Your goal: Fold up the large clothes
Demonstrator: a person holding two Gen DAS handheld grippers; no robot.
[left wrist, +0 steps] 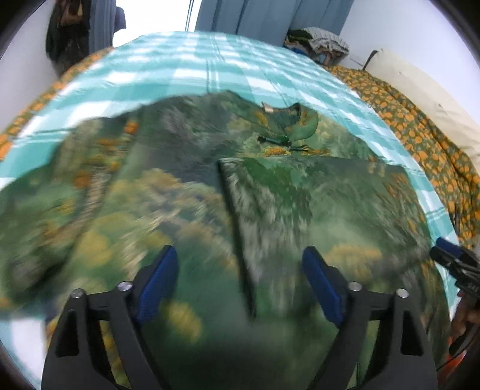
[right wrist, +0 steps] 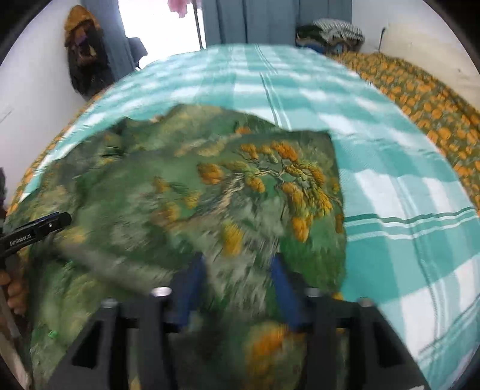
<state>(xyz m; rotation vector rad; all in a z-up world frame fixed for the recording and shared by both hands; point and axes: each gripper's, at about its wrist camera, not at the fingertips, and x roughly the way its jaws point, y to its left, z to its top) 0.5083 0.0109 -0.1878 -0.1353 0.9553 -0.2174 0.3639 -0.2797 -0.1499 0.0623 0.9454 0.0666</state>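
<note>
Your left tongs [left wrist: 240, 282] stand wide apart and hold nothing; the blue pads [left wrist: 159, 279] hang just above the cloth, with a folded edge running between them. Your right tongs [right wrist: 237, 288] are half apart, and cloth bulges up between and over their pads [right wrist: 282, 288]. The picture is blurred there, so I cannot tell if they pinch the cloth or only press into it.

Under and ahead of both tongs lies the garment [left wrist: 180, 186], a large green piece with orange and yellow flowers. It lies on the bed [right wrist: 390, 186], which has a teal and white checked sheet. Ahead of the left tongs, one panel [left wrist: 315, 192] is already turned over the middle, with a straight edge. Further ahead you can see the neckline [left wrist: 288, 120] with a small label. To the left of the left tongs, the cloth is loose and wrinkled, not laid flat.

So I judge the folding is started but far from done: one side is folded in, the other side and the cross folds remain.

Beyond the garment the sheet is bare. At the right of the bed there is an orange flowered blanket [right wrist: 426, 99], and at the far end a pile of clothes [left wrist: 321, 42] and blue curtains [right wrist: 255, 21].
</note>
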